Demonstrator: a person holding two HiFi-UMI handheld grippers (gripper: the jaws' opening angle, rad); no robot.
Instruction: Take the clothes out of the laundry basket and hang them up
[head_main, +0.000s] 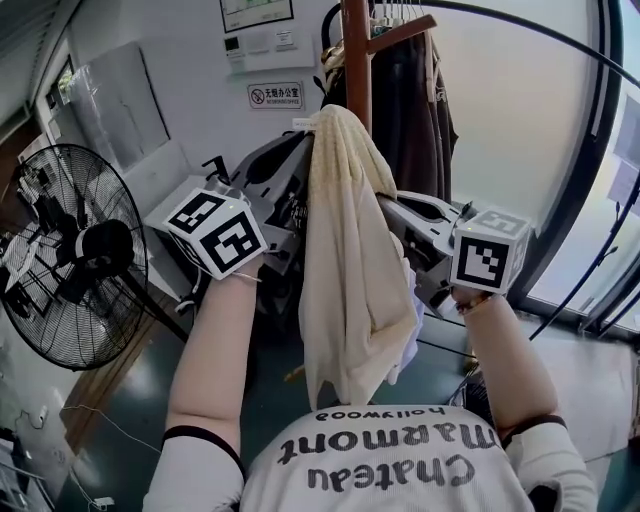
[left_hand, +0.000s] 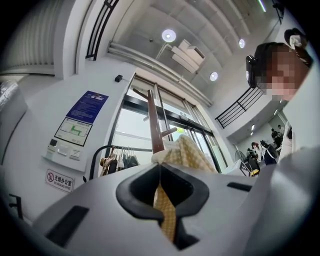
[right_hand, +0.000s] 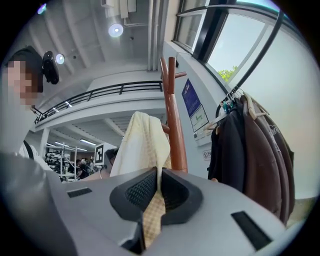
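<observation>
A pale cream-yellow fabric garment (head_main: 345, 270) with a fine checked weave hangs in long vertical folds, its lower edge loose in the air. Its top is bunched against the reddish-brown wooden coat stand pole (head_main: 356, 60), just below a slanted peg; whether it rests on a peg cannot be told. A fold on each side is pinched flat between closed jaws: the left gripper (left_hand: 160, 170) and the right gripper (right_hand: 156, 175). A paler, bluish-white layer shows at the lower right edge.
</observation>
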